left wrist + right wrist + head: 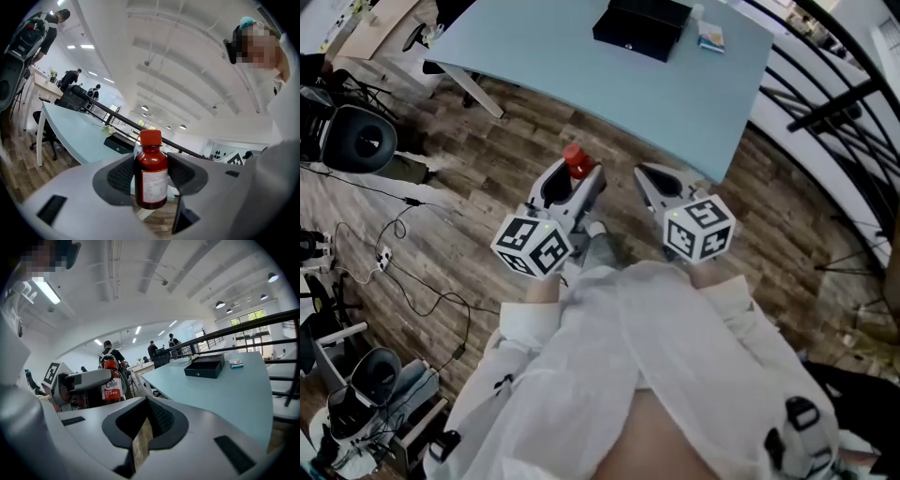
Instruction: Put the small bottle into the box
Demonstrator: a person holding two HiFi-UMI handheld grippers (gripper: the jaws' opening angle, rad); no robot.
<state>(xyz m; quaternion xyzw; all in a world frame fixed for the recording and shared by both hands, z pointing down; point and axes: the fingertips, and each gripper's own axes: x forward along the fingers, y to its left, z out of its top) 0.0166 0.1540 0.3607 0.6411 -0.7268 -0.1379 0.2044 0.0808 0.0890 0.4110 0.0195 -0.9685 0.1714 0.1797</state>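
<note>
A small dark-red bottle point(575, 161) with a red cap and a white label stands upright between the pads of my left gripper point(572, 183), which is shut on it above the wooden floor. The left gripper view shows the bottle point(151, 176) clamped at its body. The black box point(642, 26) lies open on the light blue table point(581, 75), far ahead of both grippers. My right gripper point(661, 183) hangs beside the left one with its jaws together and nothing in them. The right gripper view shows the box point(204, 366) and the held bottle point(111, 387).
A small blue and white pack point(711, 37) lies beside the box. A black railing point(834, 112) runs along the right. At the left are an office chair point(356, 141) and cables point(412, 272) on the floor. A white table leg point(473, 89) slants down.
</note>
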